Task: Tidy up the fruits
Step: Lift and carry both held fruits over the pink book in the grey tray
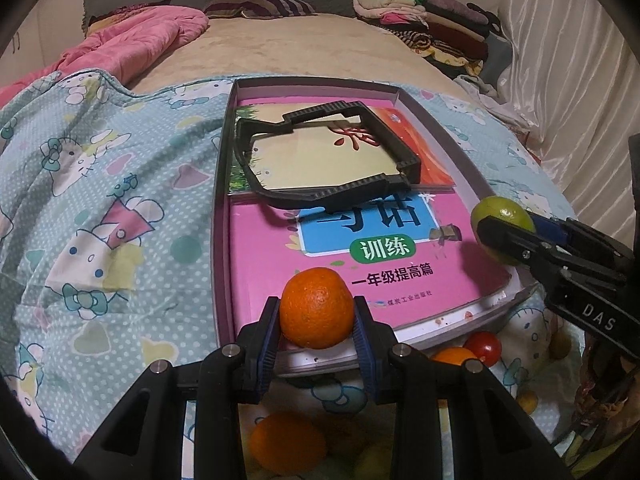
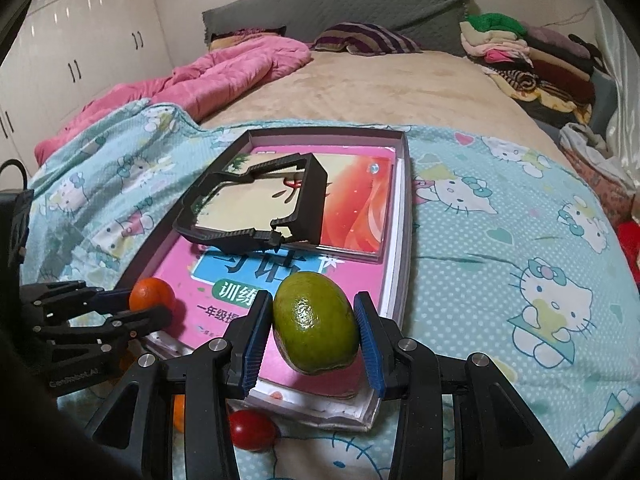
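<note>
My left gripper (image 1: 316, 334) is shut on an orange (image 1: 316, 308) and holds it over the near edge of a shallow box (image 1: 222, 200) that holds pink books. My right gripper (image 2: 314, 340) is shut on a green mango (image 2: 315, 322) above the box's near right corner (image 2: 404, 240). In the left wrist view the right gripper (image 1: 500, 240) with the mango (image 1: 502, 210) shows at the right. In the right wrist view the left gripper (image 2: 132, 308) with the orange (image 2: 152, 292) shows at the left. A black frame (image 1: 328, 156) lies on the books.
Loose fruit lies on the Hello Kitty sheet (image 1: 100, 220) in front of the box: an orange (image 1: 286, 446), a red tomato (image 2: 254, 428), a smaller orange (image 1: 454, 356). A pink quilt (image 2: 224, 76) and folded clothes (image 2: 520, 52) lie farther back on the bed.
</note>
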